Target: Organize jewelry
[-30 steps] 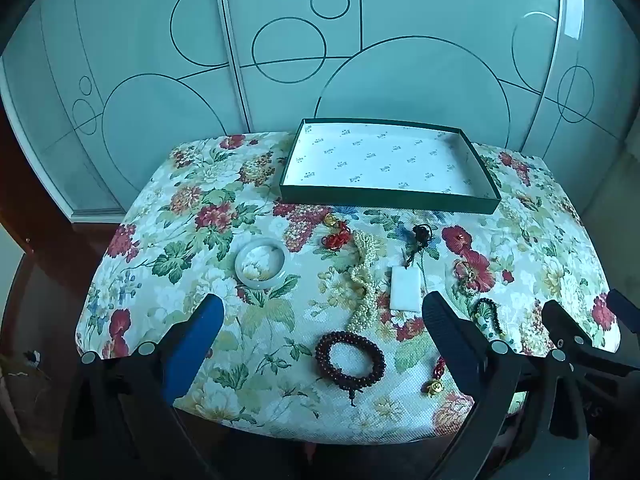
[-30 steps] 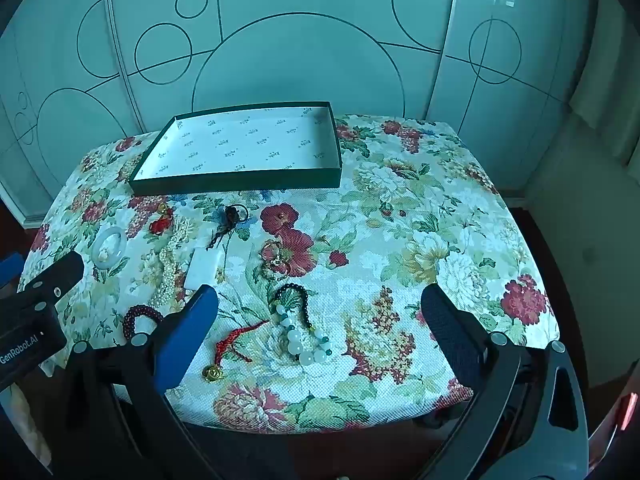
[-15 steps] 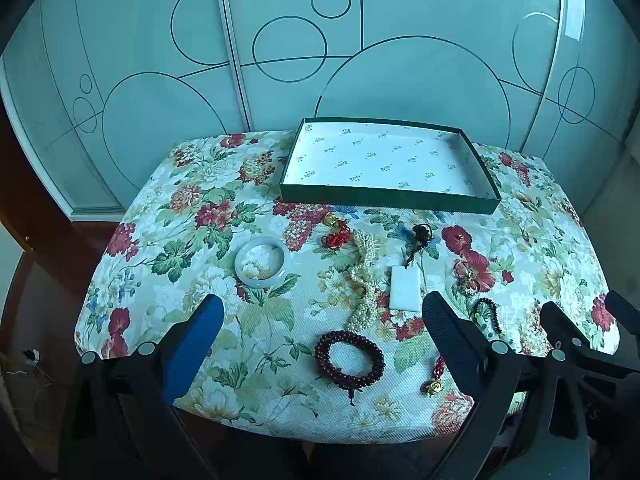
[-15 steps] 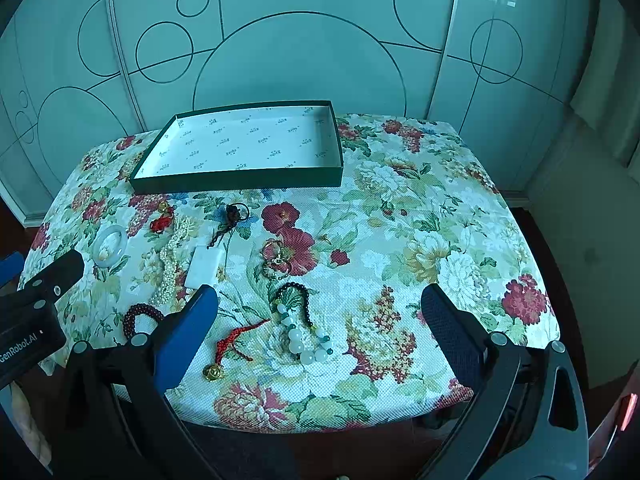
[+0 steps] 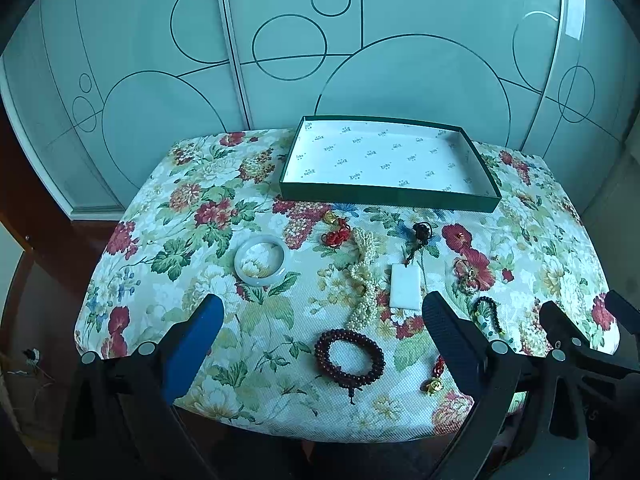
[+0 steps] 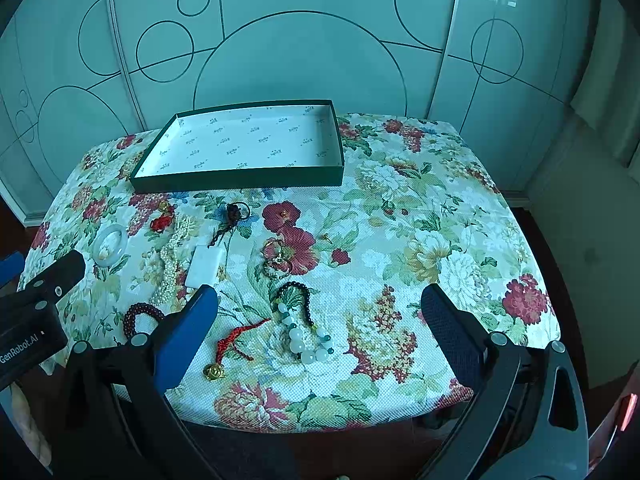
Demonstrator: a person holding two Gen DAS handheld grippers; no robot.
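Nearest, the left claw [image 5: 320, 320] and right claw [image 6: 320, 312] hover spread wide, gripping nothing, above the floral counter [image 6: 440, 208]. Beyond lie scattered jewelry: a round dark-red bead bracelet [image 5: 349, 356], knobbly pearl strand [image 5: 363, 276], smooth jade bangle [image 5: 261, 260]. Farthest, the shallow green tray [image 5: 390, 197] apparently awaits them.

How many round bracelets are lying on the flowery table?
3 that I can tell: a white bangle on the left, a dark red bead bracelet near the front edge, and a pale-and-dark bead bracelet farther right. Tangled pieces might hide more.
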